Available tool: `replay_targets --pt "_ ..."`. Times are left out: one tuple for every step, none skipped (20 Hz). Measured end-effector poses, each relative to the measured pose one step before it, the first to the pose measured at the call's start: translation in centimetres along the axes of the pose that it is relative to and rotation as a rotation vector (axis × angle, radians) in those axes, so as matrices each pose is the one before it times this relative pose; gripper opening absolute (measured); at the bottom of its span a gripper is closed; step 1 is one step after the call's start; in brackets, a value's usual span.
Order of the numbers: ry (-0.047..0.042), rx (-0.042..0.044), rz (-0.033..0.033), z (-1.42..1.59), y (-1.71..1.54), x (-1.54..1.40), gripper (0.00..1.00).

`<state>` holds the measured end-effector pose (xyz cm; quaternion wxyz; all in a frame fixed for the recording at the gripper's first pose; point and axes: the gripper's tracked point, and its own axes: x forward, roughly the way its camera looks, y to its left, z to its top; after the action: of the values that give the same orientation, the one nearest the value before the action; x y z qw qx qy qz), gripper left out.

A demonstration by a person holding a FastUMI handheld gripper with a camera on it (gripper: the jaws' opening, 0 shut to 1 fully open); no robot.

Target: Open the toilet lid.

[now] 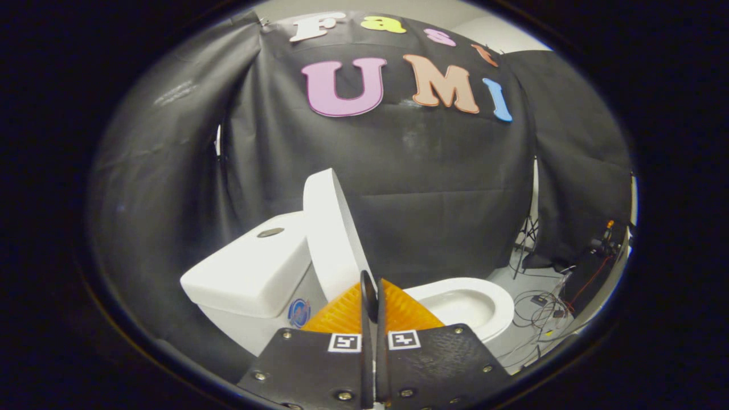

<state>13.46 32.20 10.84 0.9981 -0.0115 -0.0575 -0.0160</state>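
Standing upright just beyond the tool (373, 296), the toilet lid (330, 233) is leaning against the tank (250, 267). The tool's fingers are pressing together, clenched on nothing, with the open bowl (467, 304) lying ahead.

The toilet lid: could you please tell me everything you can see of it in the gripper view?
The toilet lid is a white, smooth, glossy oval, plastic by its look. It stands raised, near upright and tilted back towards the white tank, with the open bowl beside it. Whether it touches the tank I cannot tell. Its lower end and hinge are hidden behind the gripper, whose fingers are closed together just in front of it, not on it.
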Motion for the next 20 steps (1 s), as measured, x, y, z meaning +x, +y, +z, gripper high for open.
replay_targets --pt "0.00299 -0.00556 0.00308 -0.228 0.248 -0.152 0.04" --pt "0.00119 0.00108 -0.00145 -0.06 0.161 -0.036 0.04" --pt "0.0019 0.00457 0.00001 -0.134 0.187 -0.088 0.04" --pt "0.00008 0.00523 0.00219 -0.018 0.15 -0.101 0.04" --pt "0.00029 0.0006 0.00386 -0.043 0.173 0.007 0.04" --pt "-0.00004 -0.00609 0.00488 0.127 0.102 0.035 0.04" --pt "-0.00061 -0.0097 0.00644 -0.03 0.259 0.098 0.04" --pt "0.0 -0.00932 0.00679 0.001 0.171 0.052 0.04" --pt "-0.00253 -0.01117 -0.00344 -0.138 0.059 -0.043 0.04" --pt "0.00114 -0.00355 -0.00319 -0.071 0.03 -0.087 0.04" --pt "0.00074 0.00054 -0.00146 -0.187 0.022 -0.149 0.04" --pt "0.00291 0.00715 0.00129 0.03 -0.097 0.038 0.04" --pt "0.00012 0.01594 0.00318 -0.043 0.029 0.111 0.04" --pt "0.00302 0.01872 0.00413 -0.068 -0.064 0.044 0.04" --pt "0.00186 0.02325 0.00641 -0.006 -0.154 0.062 0.05" --pt "0.00077 0.02521 0.00626 0.076 -0.094 0.122 0.05" --pt "0.00002 0.02536 0.00638 0.065 -0.121 -0.126 0.06" --pt "-0.00363 0.02017 0.00384 0.137 -0.027 0.027 0.07" --pt "-0.00209 0.00887 0.00332 0.159 0.043 0.077 0.08" --pt "0.00013 -0.0038 0.00272 0.162 0.102 -0.047 0.08"
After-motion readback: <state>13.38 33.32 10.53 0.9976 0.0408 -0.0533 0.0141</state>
